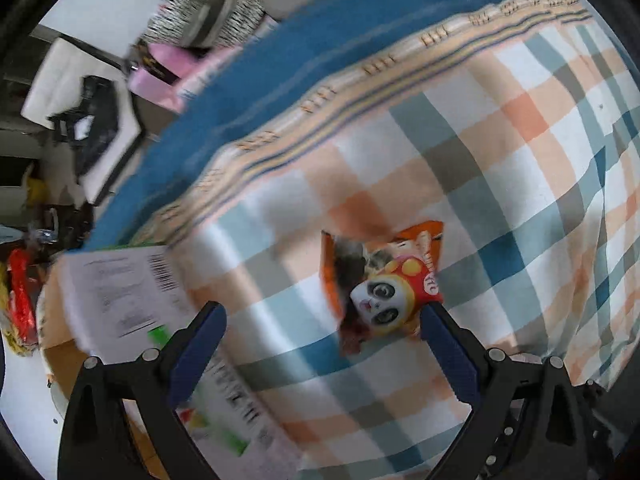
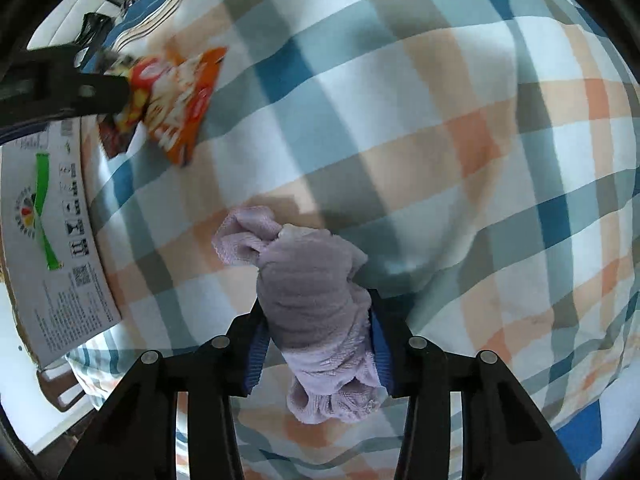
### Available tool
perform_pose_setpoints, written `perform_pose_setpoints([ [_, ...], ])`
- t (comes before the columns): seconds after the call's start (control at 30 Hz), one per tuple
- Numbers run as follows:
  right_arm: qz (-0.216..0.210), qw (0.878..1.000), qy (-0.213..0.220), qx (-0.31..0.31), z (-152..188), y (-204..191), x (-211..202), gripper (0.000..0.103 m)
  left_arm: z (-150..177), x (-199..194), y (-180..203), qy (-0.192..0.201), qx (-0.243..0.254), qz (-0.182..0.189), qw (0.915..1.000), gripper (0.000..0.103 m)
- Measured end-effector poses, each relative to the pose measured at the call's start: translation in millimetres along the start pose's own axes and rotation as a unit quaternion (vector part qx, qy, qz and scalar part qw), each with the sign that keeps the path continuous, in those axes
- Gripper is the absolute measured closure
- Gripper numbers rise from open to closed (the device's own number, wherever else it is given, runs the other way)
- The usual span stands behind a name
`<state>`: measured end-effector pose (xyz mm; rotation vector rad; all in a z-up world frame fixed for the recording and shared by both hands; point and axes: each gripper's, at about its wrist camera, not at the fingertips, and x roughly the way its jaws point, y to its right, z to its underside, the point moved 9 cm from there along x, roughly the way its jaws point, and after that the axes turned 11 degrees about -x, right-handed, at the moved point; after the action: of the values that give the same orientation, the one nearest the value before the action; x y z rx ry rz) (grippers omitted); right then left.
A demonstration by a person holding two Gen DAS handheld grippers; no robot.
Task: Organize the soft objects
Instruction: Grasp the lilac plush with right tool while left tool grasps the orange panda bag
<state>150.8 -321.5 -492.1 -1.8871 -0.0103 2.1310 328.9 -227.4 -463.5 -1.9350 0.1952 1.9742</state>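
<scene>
My right gripper (image 2: pixel 316 316) is shut on a bunched lilac towel (image 2: pixel 312 284), which hangs between its blue pads above the checked blanket (image 2: pixel 440 120). My left gripper (image 1: pixel 322 320) is open above the blanket (image 1: pixel 500 160). An orange snack bag with a panda face (image 1: pixel 384 280) lies on the blanket, touching the tip of the right finger (image 1: pixel 444 344) and not between the fingers. The same bag (image 2: pixel 176 100) shows at upper left in the right wrist view, with the left gripper's black finger (image 2: pixel 84 92) at its edge.
A cardboard box with a white printed label (image 1: pixel 120 292) sits at the blanket's left edge; it also shows in the right wrist view (image 2: pixel 52 240). A blue cloth (image 1: pixel 280 72) lies beyond the blanket. Zebra-print items (image 1: pixel 208 16) and pink items (image 1: pixel 168 68) sit far back.
</scene>
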Motion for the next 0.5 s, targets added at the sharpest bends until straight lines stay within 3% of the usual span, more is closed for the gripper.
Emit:
perform_pose_setpoints([
  [0.13, -0.011, 1.000, -0.005, 0.009, -0.7, 7.4, 2.0, 0.056, -9.0, 9.2, 22.5, -0.022, 0.004, 0.042, 0.9989, 0.003],
  [0.27, -0.011, 1.000, -0.011, 0.009, -9.6, 20.3, 5.2, 0.056, -14.6, 16.4, 38.2, -0.027, 0.018, 0.039, 0.9987, 0.004],
  [0.43, -0.015, 1.000, -0.014, 0.012, -23.9, 26.3, 5.2, 0.056, -11.3, 28.4, 48.9, -0.033, 0.036, 0.023, 0.9985, 0.028],
  [0.5, -0.016, 1.000, -0.013, 0.013, -25.4, 27.8, 4.2, 0.057, -10.2, 30.9, 48.5, -0.033, 0.032, 0.025, 0.9986, 0.031],
])
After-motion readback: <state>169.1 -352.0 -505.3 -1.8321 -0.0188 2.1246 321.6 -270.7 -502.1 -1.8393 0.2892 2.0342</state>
